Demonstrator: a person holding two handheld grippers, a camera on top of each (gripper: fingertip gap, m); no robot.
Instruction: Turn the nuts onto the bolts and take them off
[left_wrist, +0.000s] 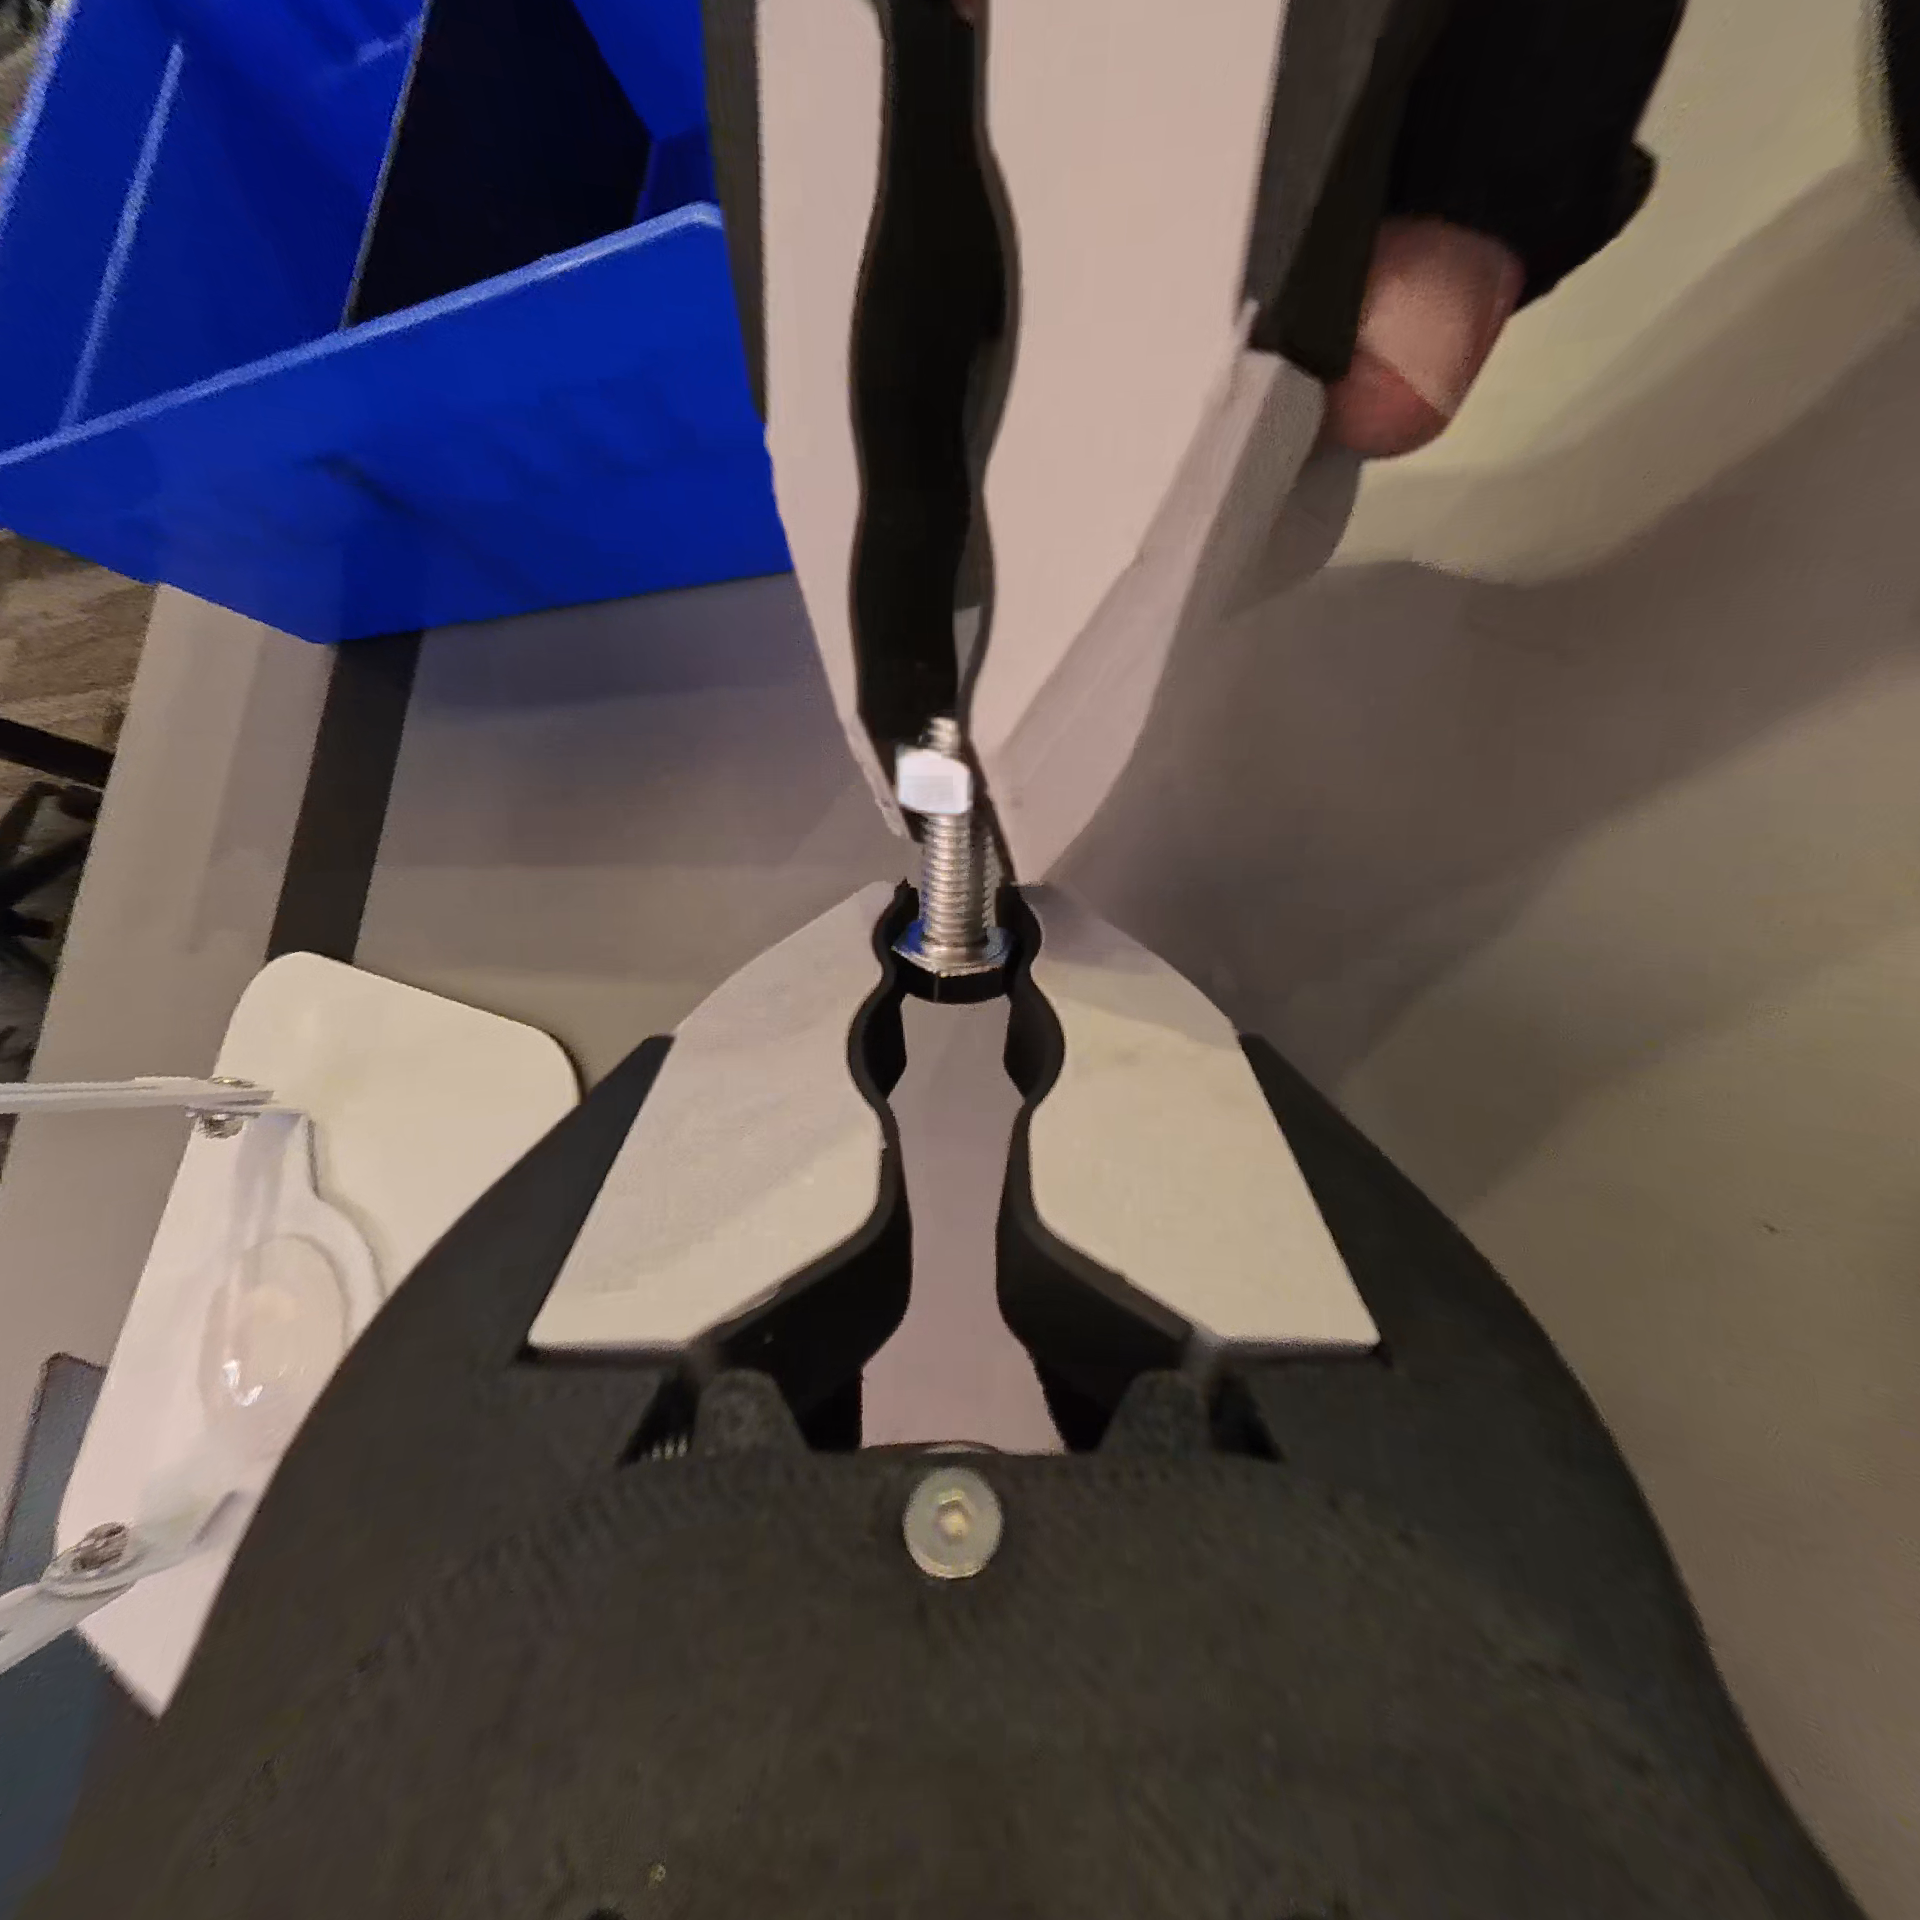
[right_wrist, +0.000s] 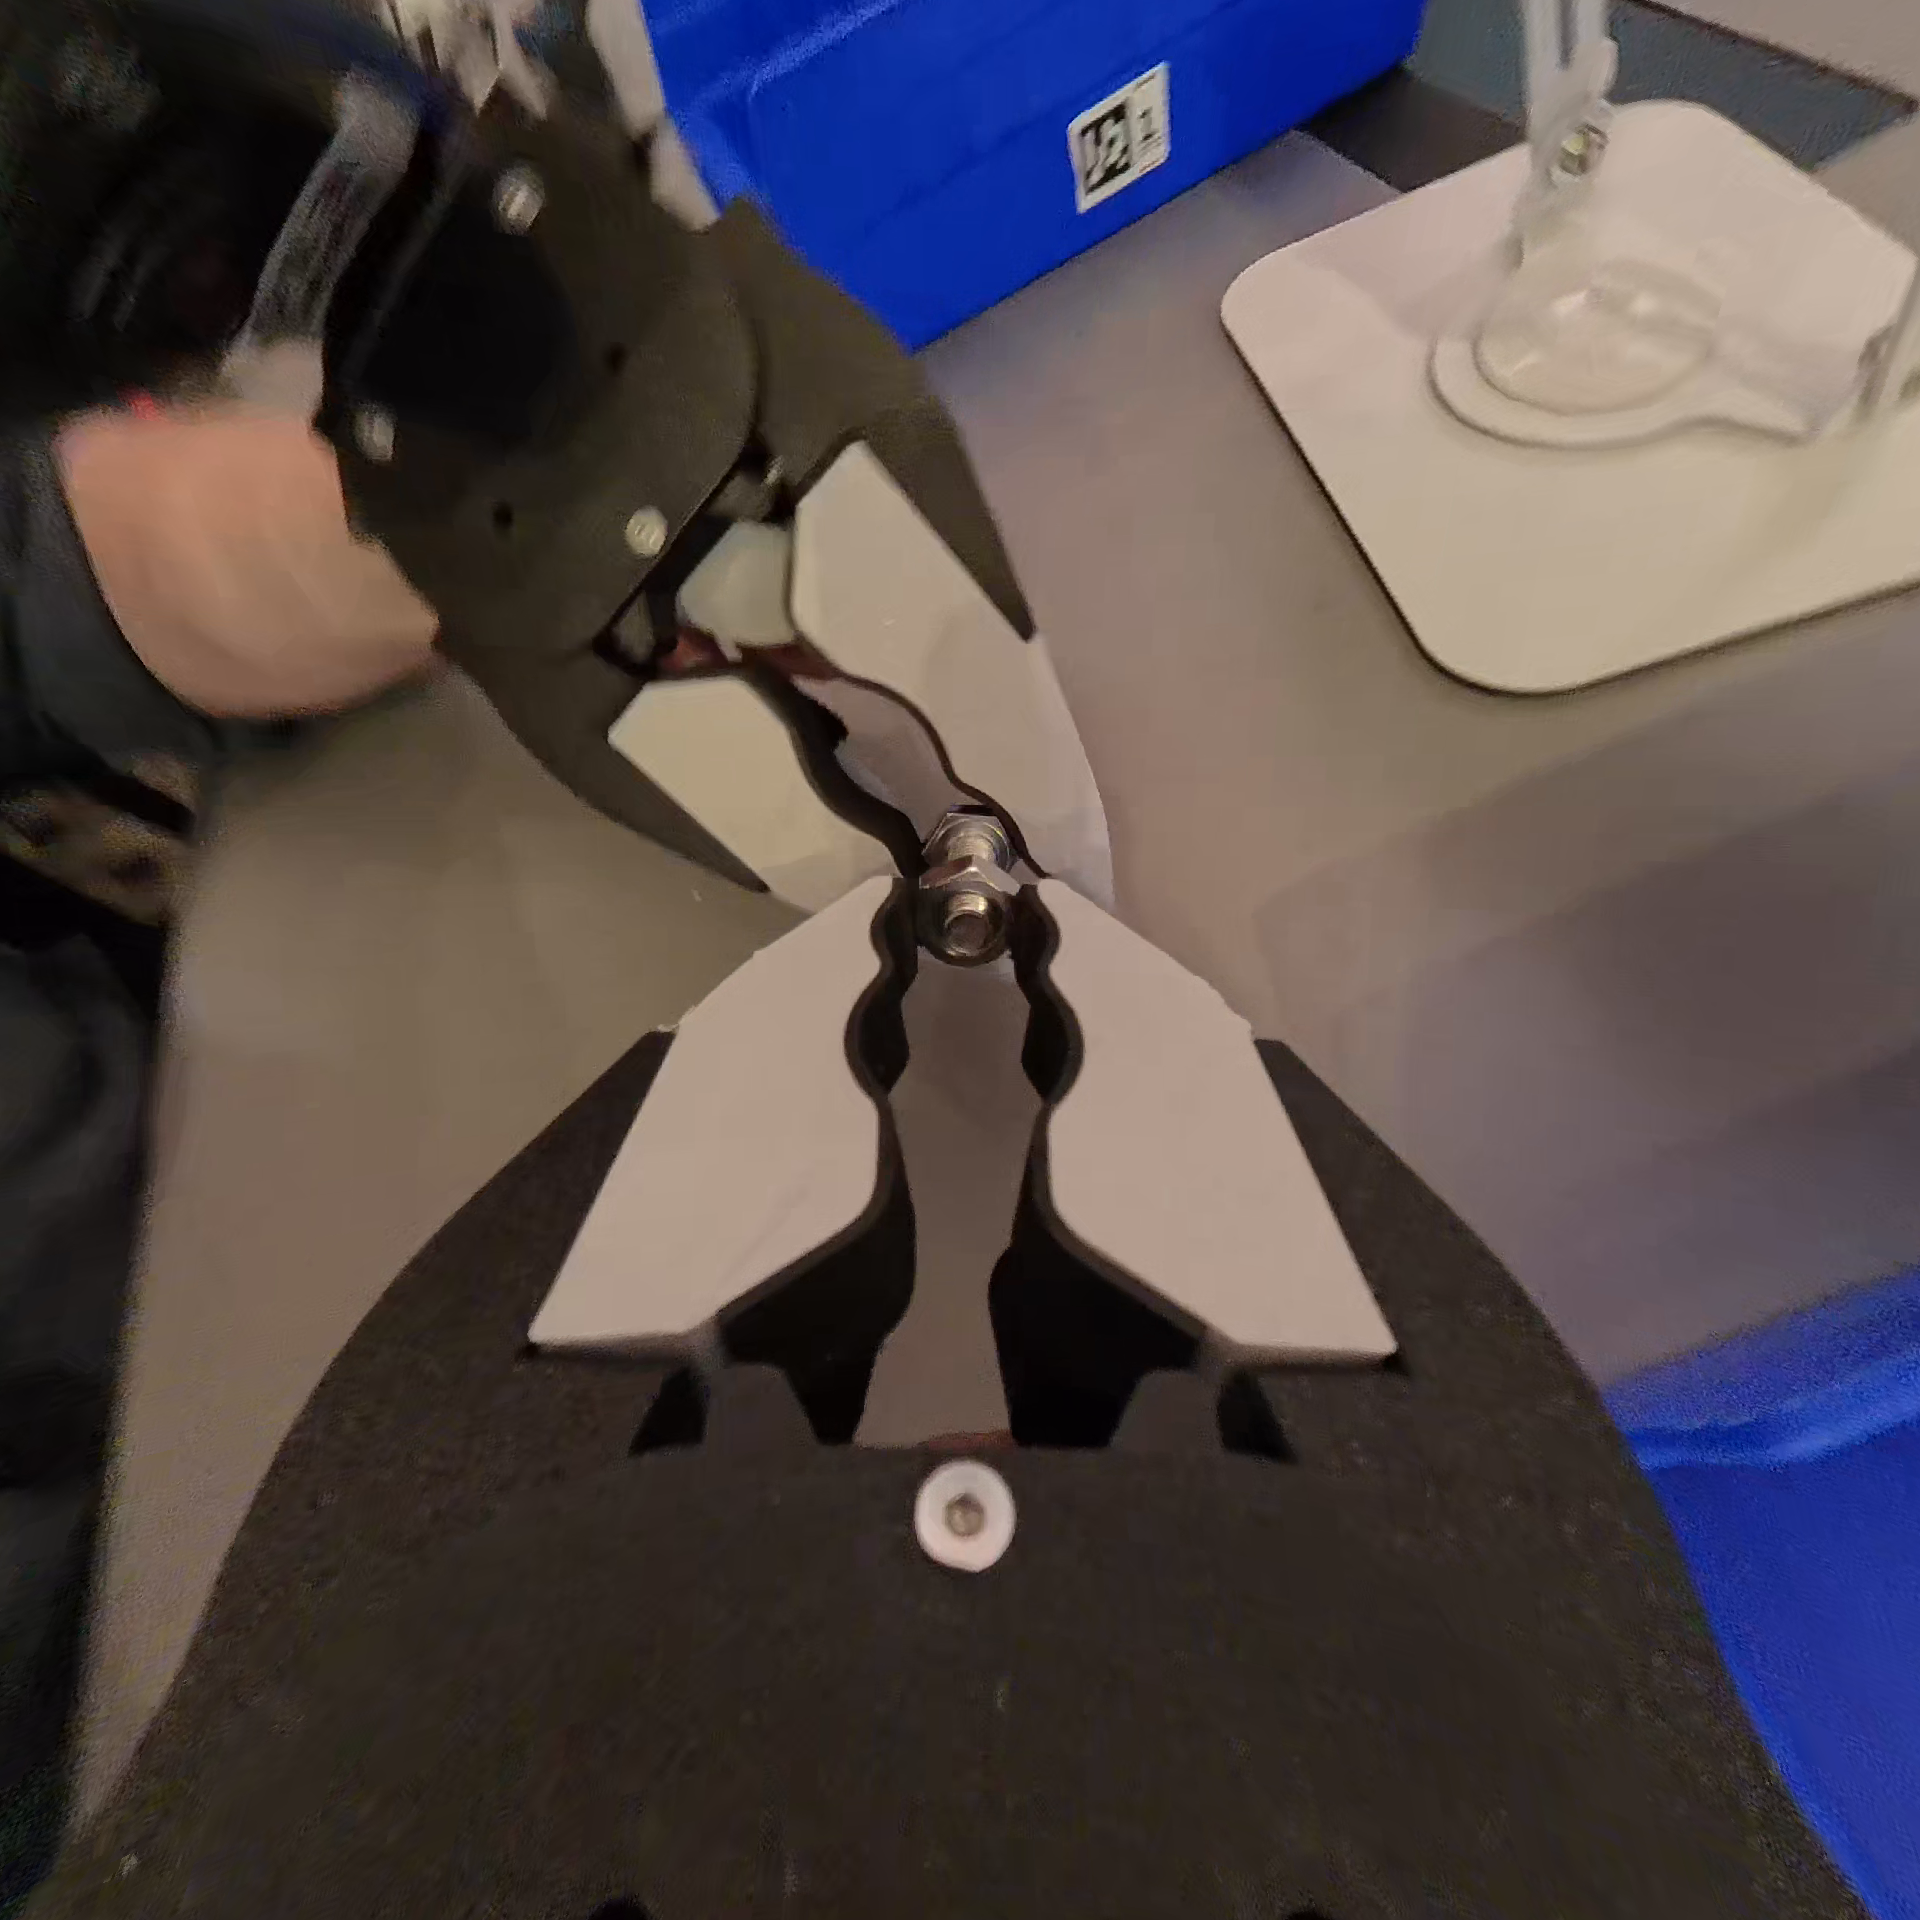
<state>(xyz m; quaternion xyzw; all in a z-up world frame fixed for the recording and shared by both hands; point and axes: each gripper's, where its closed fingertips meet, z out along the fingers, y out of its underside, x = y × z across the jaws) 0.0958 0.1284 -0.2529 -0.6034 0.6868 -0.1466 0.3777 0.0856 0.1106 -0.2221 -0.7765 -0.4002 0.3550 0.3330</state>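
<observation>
My left tool (left_wrist: 948, 940) was clenched on the bolt's (left_wrist: 948, 873) head, holding it above the grey counter (left_wrist: 623, 790). My right tool (right_wrist: 961, 914) was clenched on the nut (right_wrist: 964, 891), which sat far along the thread, near the free end. The two tools met tip to tip, almost touching. A blue bin (left_wrist: 436, 436) stood behind them on the counter, and a white plate (right_wrist: 1621, 499) with a clear stand on it stood beside the bin.
</observation>
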